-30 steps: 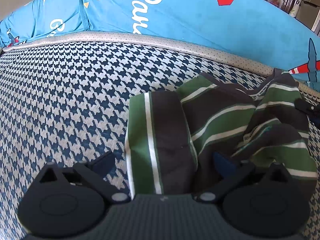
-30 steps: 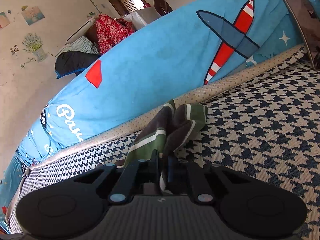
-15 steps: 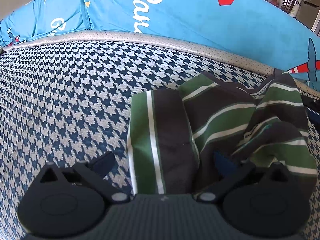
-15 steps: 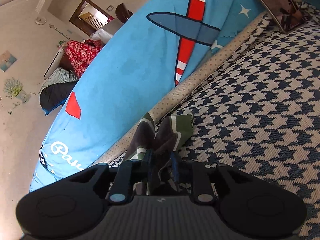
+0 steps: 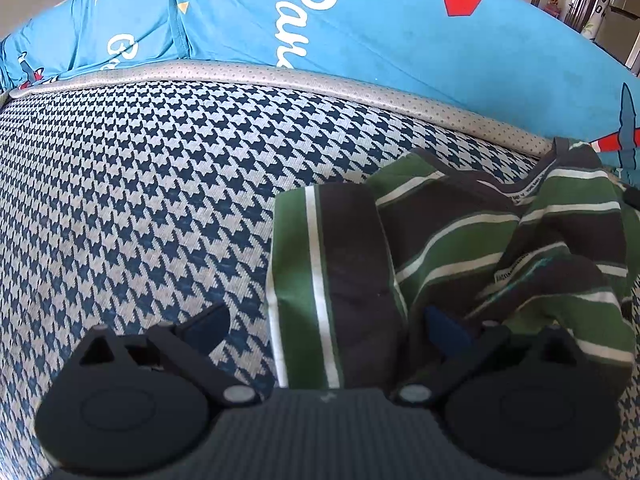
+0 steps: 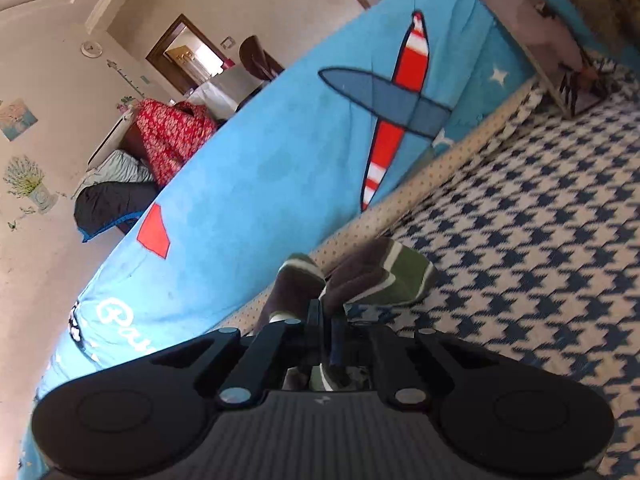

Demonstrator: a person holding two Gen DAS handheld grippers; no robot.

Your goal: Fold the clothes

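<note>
A green, dark brown and white striped garment lies partly folded and rumpled on the houndstooth cushion. My left gripper is open, its fingers astride the garment's near left part, the right finger tucked against a fold. In the right wrist view my right gripper is shut on a bunch of the same striped garment and holds it lifted above the cushion.
A blue cushion with aeroplane prints and white lettering stands along the back of the seat, also in the right wrist view. A framed board leans at the far right. Clothes lie piled in the room behind.
My right gripper has lifted and tilted with the cloth in it, the view swinging up toward the room. The left gripper has stayed open and nearly still; the garment shifted slightly.
</note>
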